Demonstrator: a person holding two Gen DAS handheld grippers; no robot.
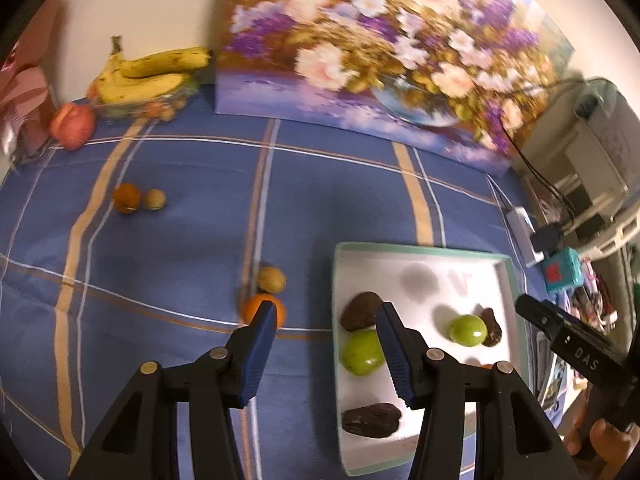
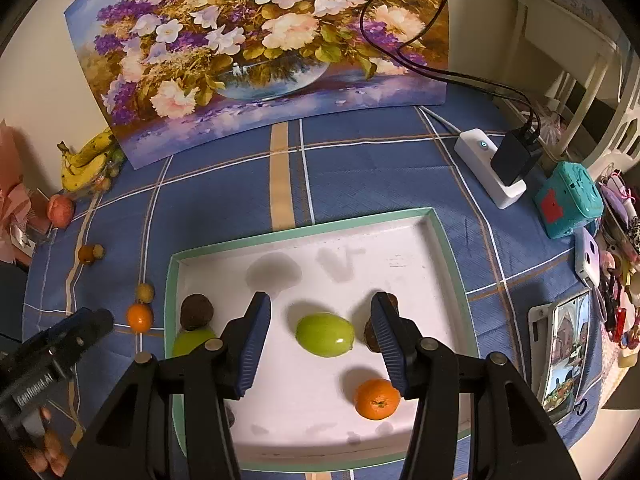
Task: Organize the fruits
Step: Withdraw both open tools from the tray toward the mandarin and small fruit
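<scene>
Both grippers, left and right, are being held above the cloth with jaws released and nothing grasped. In the tray are lying two green fruits, an orange at five o'clock (dark fruits too); another orange is sitting outside, at nine o'clock.

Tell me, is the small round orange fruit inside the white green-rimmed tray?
Yes, the small round orange fruit lies on the floor of the white green-rimmed tray.
</scene>
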